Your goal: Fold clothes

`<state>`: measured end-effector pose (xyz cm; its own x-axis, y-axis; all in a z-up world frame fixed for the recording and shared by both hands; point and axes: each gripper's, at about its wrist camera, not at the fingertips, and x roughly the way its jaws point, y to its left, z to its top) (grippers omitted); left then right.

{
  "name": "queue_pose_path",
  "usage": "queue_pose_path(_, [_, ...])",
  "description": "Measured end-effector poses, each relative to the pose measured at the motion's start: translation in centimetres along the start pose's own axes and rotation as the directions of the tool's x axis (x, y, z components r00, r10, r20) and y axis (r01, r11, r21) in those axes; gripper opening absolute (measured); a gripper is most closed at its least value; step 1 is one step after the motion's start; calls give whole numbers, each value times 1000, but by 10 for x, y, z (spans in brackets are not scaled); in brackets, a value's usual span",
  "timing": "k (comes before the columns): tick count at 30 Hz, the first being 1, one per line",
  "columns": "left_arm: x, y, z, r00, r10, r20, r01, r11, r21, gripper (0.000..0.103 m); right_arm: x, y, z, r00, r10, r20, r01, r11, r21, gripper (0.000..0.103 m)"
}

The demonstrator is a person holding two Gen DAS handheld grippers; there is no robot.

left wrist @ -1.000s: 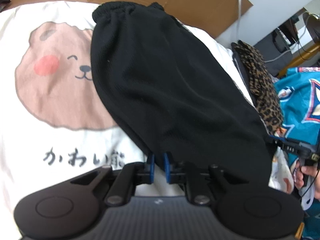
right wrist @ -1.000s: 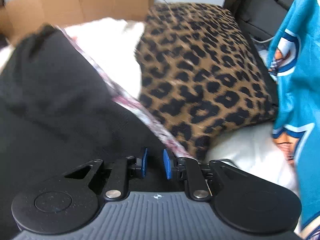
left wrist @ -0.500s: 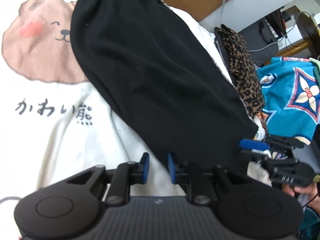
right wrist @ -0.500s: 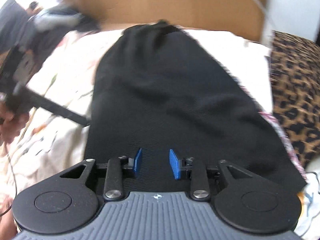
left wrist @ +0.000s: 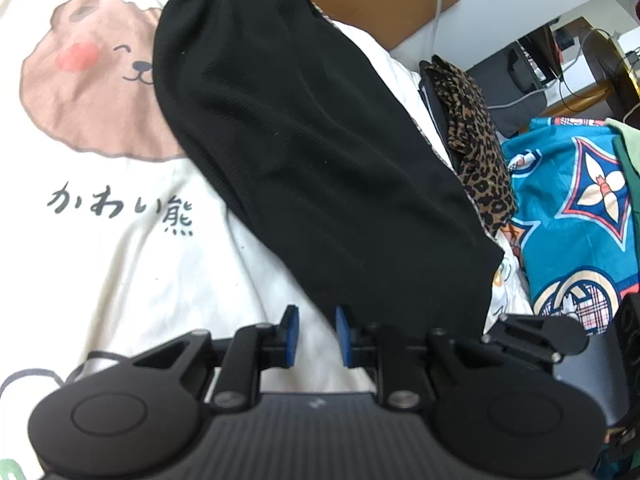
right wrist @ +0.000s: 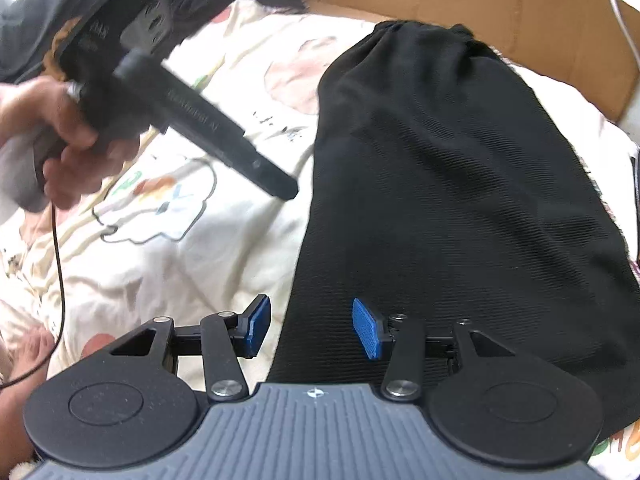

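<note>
Setting: a bed covered by a white bedsheet [left wrist: 132, 264] printed with a brown cartoon bear [left wrist: 92, 92] and Japanese lettering; flattened cardboard [right wrist: 460, 4] stands along its far edge.
Black garment: a ribbed black garment [left wrist: 320, 160], elastic waistband at the far end, lies flat and lengthwise on the bedsheet, its near hem reaching both claws.
Blue cloth: a teal patterned cloth [left wrist: 576, 216] is heaped at the right of the bed, beyond the garment.
Leopard piece: a folded leopard-print garment [left wrist: 476, 140] lies between the black garment and the teal cloth.
Left claw: the left claw [left wrist: 316, 336] hovers over the near left edge of the black garment, its blue pads parted with nothing between them; in the right wrist view its body [right wrist: 200, 120] slants down toward that edge, held by the person's left hand [right wrist: 68, 144].
Right claw: the right claw [right wrist: 312, 328] is spread wide over the garment's near hem, the hem's left edge lying between its pads, gripping nothing.
Cable: a thin black cable [right wrist: 60, 256] trails below the left hand across the bedsheet.
</note>
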<state>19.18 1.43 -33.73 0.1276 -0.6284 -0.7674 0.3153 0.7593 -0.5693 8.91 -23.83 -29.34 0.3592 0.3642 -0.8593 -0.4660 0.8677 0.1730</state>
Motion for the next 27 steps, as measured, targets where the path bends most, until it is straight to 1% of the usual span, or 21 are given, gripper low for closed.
queue_pose_path(3, [0,1,-1,1000,-2,-3,2,1000,1,21,6,7,-2,1000,-3,-18,2,1000,-22,51])
queue_pose_path(4, [0,1,-2,1000,-3,-5,3,1000,3,21,8,9,-3,1000,-4,-24,3,1000,-29,40])
queue_pose_path(5, [1,0,-2,1000,-3,-6,3,1000,6,21,10,12,-3,1000,-5,-30,4,999,-36,23])
queue_pose_path(8, [5,-2,-2,1000,0,-13,0,1000,17,21,7,4,-3,1000,-3,-24,3,1000,-23,8])
queue_pose_path(12, [11,-5,-2,1000,-5,-25,5,1000,28,21,1,-8,-5,1000,-2,-6,2,1000,0,7])
queue_pose_path(16, [17,-12,-3,999,-6,-40,8,998,58,21,-5,-18,-6,1000,-7,10,7,1000,26,7])
queue_pose_path(24, [28,-28,-11,997,2,-73,9,990,140,22,-19,-46,-1,999,-6,44,0,993,119,7])
queue_pose_path(27, [32,-32,-12,997,7,-75,6,986,164,22,-19,-57,-1,999,0,43,-7,986,167,7])
